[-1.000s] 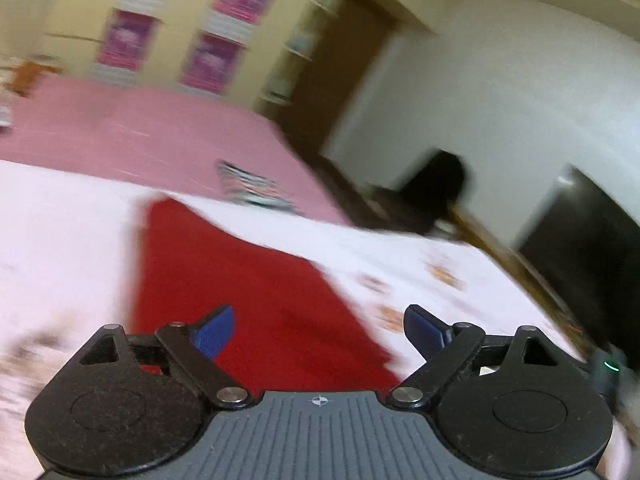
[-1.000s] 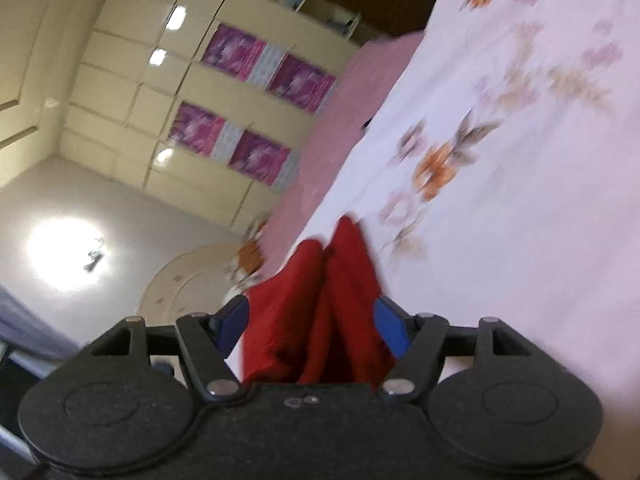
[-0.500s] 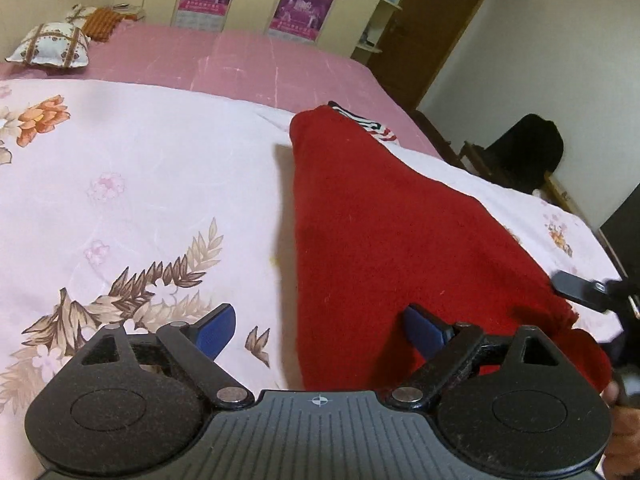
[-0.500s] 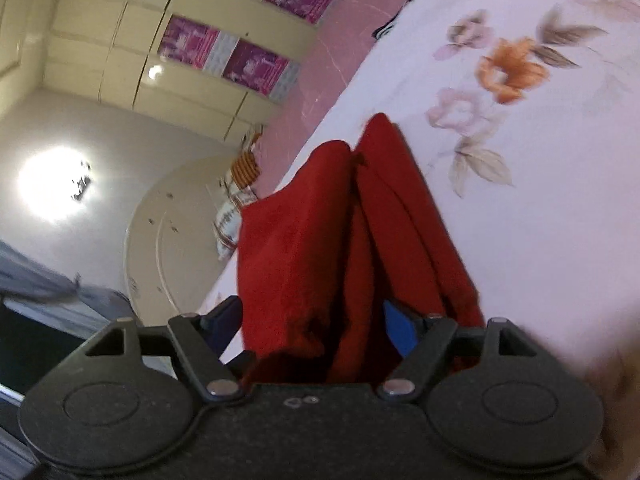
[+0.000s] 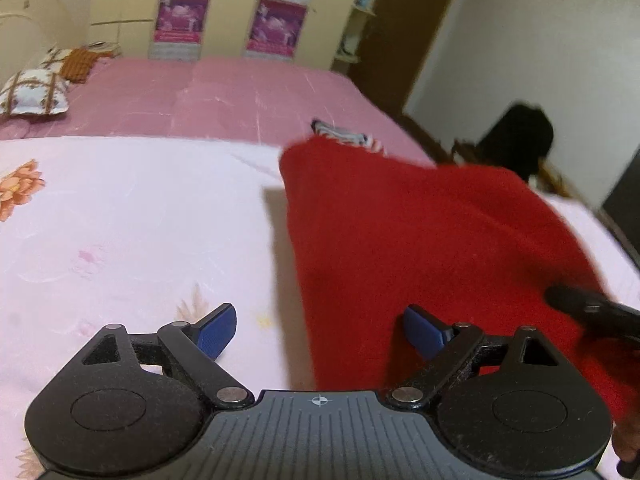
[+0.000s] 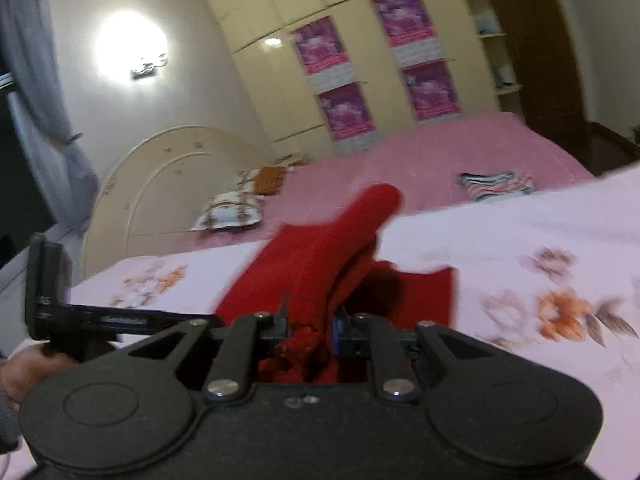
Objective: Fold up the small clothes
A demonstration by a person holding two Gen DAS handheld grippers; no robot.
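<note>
A red garment (image 5: 420, 232) lies on the pale floral quilt (image 5: 120, 220), its near end raised. My left gripper (image 5: 318, 320) hangs open just above the garment's left edge: one fingertip (image 5: 218, 322) over the quilt, the other over red cloth, gripping nothing. My right gripper (image 6: 310, 320) has its jaws closing, and its pads pinch a bunched end of the red garment (image 6: 320, 264), which rises from the quilt (image 6: 520, 240) as a ridge. In the left wrist view the right gripper (image 5: 592, 312) pokes in at the garment's right side.
A folded striped garment (image 5: 344, 136) rests on the pink sheet (image 5: 224, 96) beyond the quilt. Pillows (image 6: 232, 210) lean by the cream headboard (image 6: 160, 184). A dark chair (image 5: 516, 140) stands off the bed's right. A hand (image 6: 24, 364) holds the left tool.
The right jaws went from wide apart around the red cloth to pinched on it, while that gripper rolled upright and rose. The left gripper sank closer to the garment's edge.
</note>
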